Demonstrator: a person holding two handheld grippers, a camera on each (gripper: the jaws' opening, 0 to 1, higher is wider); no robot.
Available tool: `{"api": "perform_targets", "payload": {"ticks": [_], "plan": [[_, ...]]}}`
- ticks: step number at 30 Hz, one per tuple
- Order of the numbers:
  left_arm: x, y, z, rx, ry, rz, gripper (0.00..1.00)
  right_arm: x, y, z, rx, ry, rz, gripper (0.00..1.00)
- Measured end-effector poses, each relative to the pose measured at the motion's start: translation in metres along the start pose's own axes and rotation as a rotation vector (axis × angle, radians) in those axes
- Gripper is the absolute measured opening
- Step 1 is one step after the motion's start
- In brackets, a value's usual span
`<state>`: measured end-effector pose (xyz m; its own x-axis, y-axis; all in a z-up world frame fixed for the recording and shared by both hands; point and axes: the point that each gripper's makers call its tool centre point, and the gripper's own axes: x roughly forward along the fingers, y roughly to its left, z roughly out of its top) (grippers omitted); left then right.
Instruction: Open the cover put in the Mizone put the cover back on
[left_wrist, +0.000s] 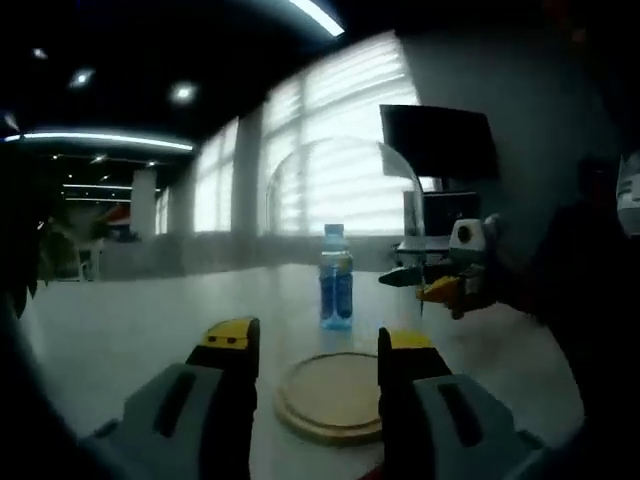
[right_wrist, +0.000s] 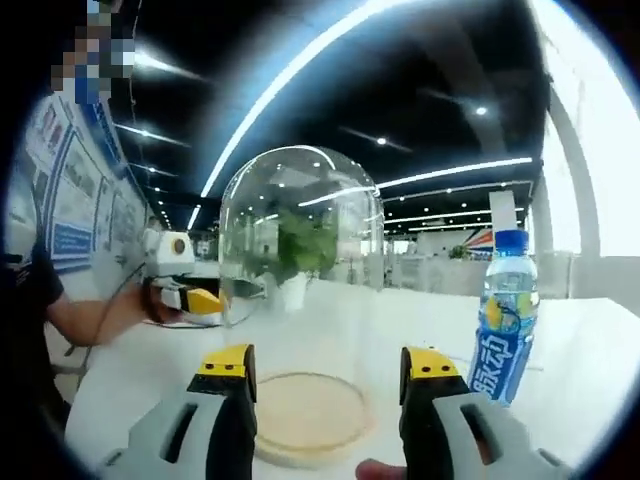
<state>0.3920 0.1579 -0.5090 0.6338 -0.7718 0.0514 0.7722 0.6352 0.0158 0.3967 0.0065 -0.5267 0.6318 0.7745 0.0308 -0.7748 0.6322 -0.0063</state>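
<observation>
A clear glass dome cover (left_wrist: 340, 215) (right_wrist: 300, 225) hangs raised above a round wooden base (left_wrist: 330, 395) (right_wrist: 305, 410). The blue Mizone bottle (left_wrist: 336, 278) (right_wrist: 508, 318) stands upright on the white table, beside the base and outside the dome. My left gripper (left_wrist: 318, 345) is open in front of the base with nothing between its jaws. My right gripper (right_wrist: 326, 365) is open too, near the base. A further gripper (left_wrist: 445, 285) (right_wrist: 185, 297), held in a person's hand, has its yellow tips at the dome's lower rim.
The white table (left_wrist: 130, 330) (right_wrist: 590, 350) stretches wide around the base. A dark monitor (left_wrist: 438, 140) stands at the far right before bright blinds. A person's arm (right_wrist: 70, 315) reaches in from the left.
</observation>
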Motion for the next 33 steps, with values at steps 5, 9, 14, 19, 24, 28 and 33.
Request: {"api": "perform_targets", "payload": {"ticks": [5, 9, 14, 19, 24, 28, 33], "plan": [[0.006, -0.003, 0.002, -0.014, 0.019, -0.049, 0.41, 0.001, -0.005, -0.002, 0.03, -0.001, 0.014, 0.57], [0.007, -0.002, 0.001, -0.02, 0.021, -0.075, 0.42, 0.005, -0.004, 0.0, 0.031, -0.005, 0.057, 0.57], [0.01, -0.001, 0.002, -0.001, 0.013, -0.127, 0.45, 0.01, 0.001, 0.001, 0.025, 0.002, 0.114, 0.57], [0.015, -0.003, 0.004, 0.024, 0.019, -0.191, 0.49, 0.017, 0.007, 0.005, -0.055, 0.031, 0.175, 0.6], [0.022, -0.006, 0.001, 0.037, 0.029, -0.222, 0.52, 0.028, 0.011, 0.008, -0.056, 0.052, 0.219, 0.66], [0.028, -0.007, -0.005, 0.039, 0.057, -0.237, 0.56, 0.035, 0.015, 0.007, -0.03, 0.09, 0.264, 0.68], [0.03, -0.005, -0.008, 0.035, 0.086, -0.265, 0.56, 0.04, 0.018, 0.008, -0.054, 0.098, 0.302, 0.7]]}}
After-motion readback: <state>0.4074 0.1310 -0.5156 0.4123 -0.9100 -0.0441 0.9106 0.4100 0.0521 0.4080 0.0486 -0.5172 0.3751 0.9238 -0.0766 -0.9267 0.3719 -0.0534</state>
